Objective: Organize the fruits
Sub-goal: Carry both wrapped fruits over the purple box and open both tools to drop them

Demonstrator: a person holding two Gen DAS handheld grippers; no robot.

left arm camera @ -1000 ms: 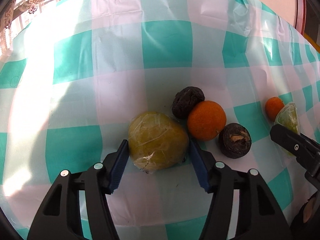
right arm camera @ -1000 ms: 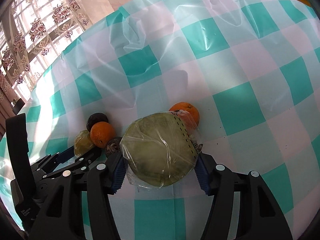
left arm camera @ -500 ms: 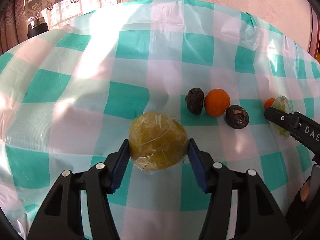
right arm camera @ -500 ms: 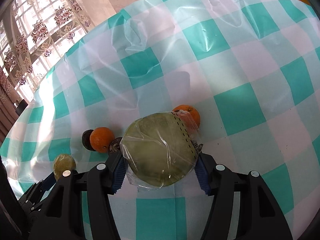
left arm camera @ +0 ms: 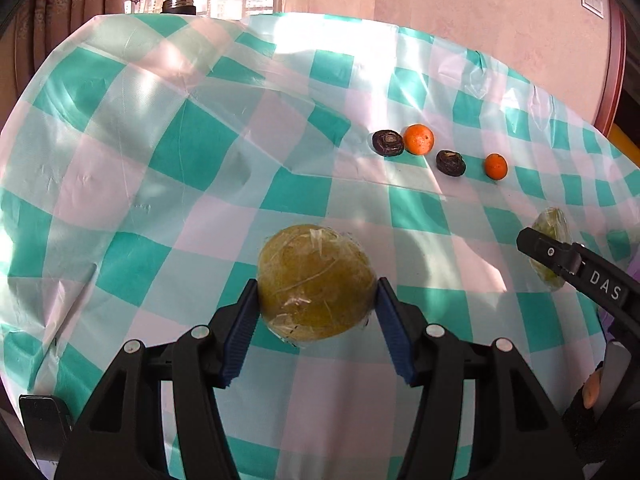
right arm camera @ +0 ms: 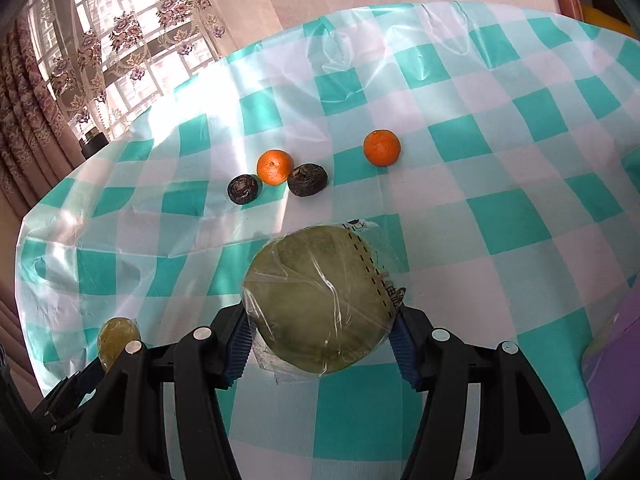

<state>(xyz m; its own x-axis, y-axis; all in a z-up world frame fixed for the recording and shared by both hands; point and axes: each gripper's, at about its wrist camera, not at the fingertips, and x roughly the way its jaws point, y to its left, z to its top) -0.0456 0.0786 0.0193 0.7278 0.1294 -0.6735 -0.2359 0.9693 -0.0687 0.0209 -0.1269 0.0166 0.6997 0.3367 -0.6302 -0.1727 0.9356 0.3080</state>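
My left gripper clamps a wrapped yellow-green fruit between its blue pads, and I see it held above the checked tablecloth; its underside is hidden behind the fingers. My right gripper grips a larger wrapped pale green fruit, whose film is creased, glinting, and printed with a dashed line on the right. I cannot read the small print at the wrapper's edge. In the left wrist view the right gripper is cut off at the right border, showing only one finger marked "DAS" and a sliver of that green fruit.

Far across the cloth lie two dark wrinkled fruits and two oranges. The left dark fruit sits just beside the left orange, which touches the right dark fruit; the right orange lies apart to the right. What kind the dark fruits are, I cannot tell. A floral curtain hangs at far left.
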